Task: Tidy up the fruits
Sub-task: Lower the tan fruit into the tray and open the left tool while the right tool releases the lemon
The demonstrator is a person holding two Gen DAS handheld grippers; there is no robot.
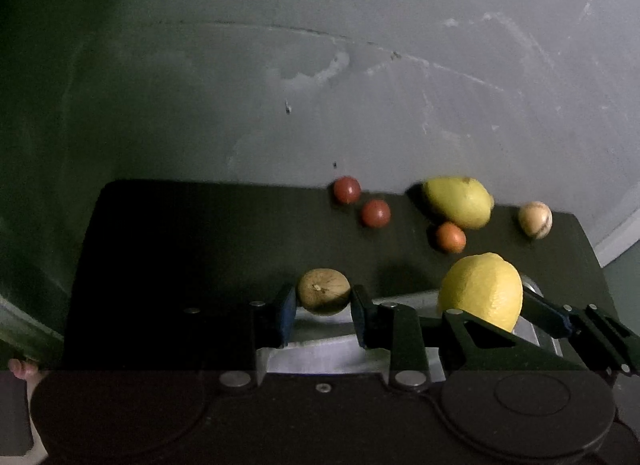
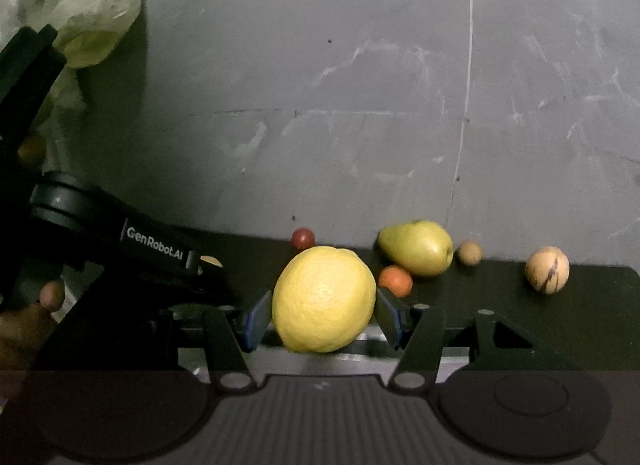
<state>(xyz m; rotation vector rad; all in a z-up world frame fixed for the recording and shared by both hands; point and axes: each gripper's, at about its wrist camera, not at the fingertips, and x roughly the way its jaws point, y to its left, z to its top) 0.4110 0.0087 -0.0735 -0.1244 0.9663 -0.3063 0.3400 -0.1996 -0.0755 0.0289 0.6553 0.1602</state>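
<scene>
Both claws are loaded, the left gripper clamped on a small brownish-green fruit and the right gripper on a large lemon, while beyond them a pear, orange fruit, red fruits and a pale striped fruit lie scattered, seemingly unsorted, on the dark mat.

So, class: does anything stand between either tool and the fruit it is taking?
Nothing visible does. The left tool already has the small brownish fruit between its pads, and the right tool already grips the lemon.
</scene>
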